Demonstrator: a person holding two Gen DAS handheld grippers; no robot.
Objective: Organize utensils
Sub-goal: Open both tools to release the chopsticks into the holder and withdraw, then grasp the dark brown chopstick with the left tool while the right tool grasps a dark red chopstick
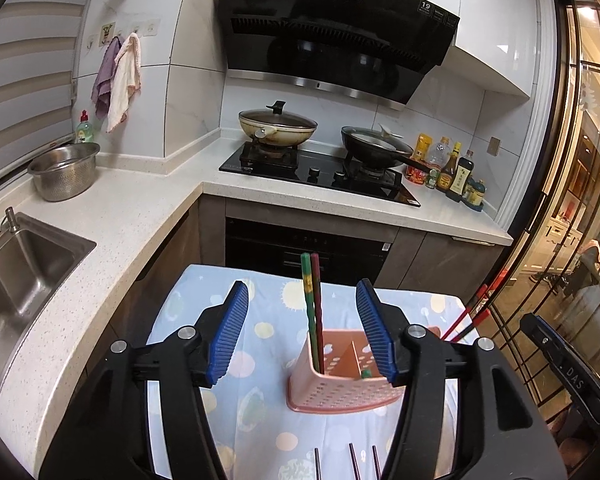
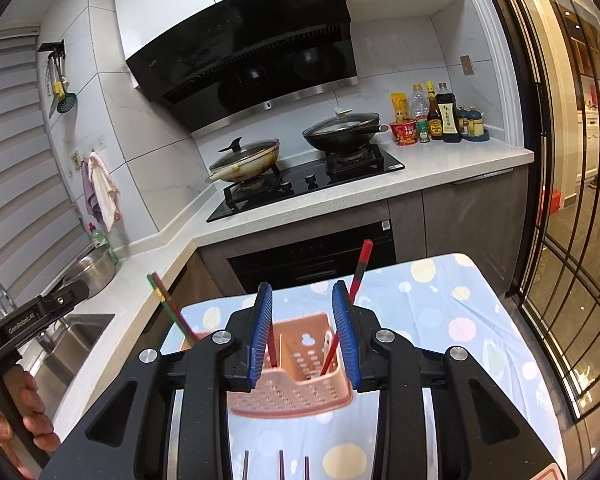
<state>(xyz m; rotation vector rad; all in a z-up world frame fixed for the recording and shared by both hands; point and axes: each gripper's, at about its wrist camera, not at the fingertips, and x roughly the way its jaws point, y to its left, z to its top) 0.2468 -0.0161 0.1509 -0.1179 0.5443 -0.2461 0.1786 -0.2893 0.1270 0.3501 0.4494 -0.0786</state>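
Observation:
A pink perforated utensil holder stands on a blue dotted cloth. A green and a dark red chopstick stand upright in its left compartment. My left gripper is open just behind them, and neither pad touches them. Red chopsticks lean in the right compartment. My right gripper is open over the holder, with its pads off the sticks. Several dark chopsticks lie on the cloth near me.
A steel sink and a colander are on the left counter. A hob with two lidded pans sits behind, with sauce bottles beside it. A glass door is on the right. A hand holds the left gripper.

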